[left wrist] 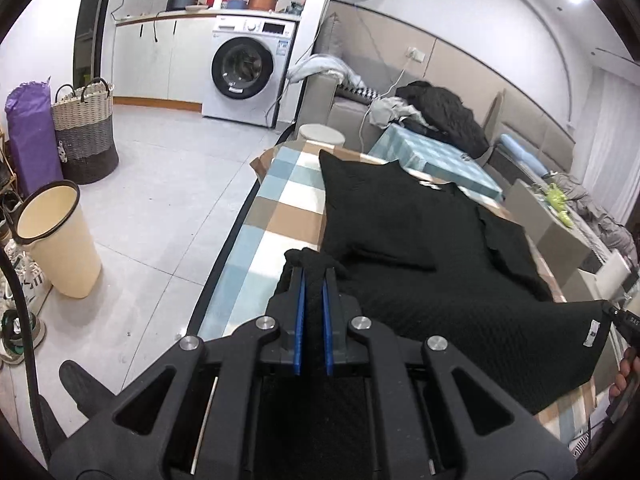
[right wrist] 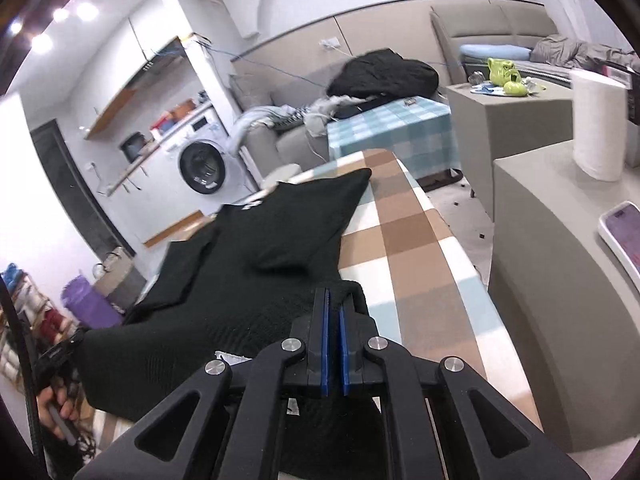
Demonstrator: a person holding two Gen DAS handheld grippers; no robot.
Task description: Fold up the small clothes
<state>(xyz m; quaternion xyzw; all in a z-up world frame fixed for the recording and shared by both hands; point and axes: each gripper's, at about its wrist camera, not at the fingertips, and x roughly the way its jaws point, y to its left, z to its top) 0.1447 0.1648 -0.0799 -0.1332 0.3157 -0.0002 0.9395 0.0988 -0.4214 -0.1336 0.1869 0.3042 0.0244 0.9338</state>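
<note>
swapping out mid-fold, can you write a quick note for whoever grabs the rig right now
Left tool: shut on the near left corner of the black top.
Right tool: shut on the near right corner of that hem, the one with the white label.
The near edge is lifted between the two tools; the rest lies flat on the checked table, collar at the far end.
Done: both sleeves look folded in over the body, both hem corners gripped.
Left: probably carry the hem toward the collar, lay it down, release, then finish the fold.
</note>
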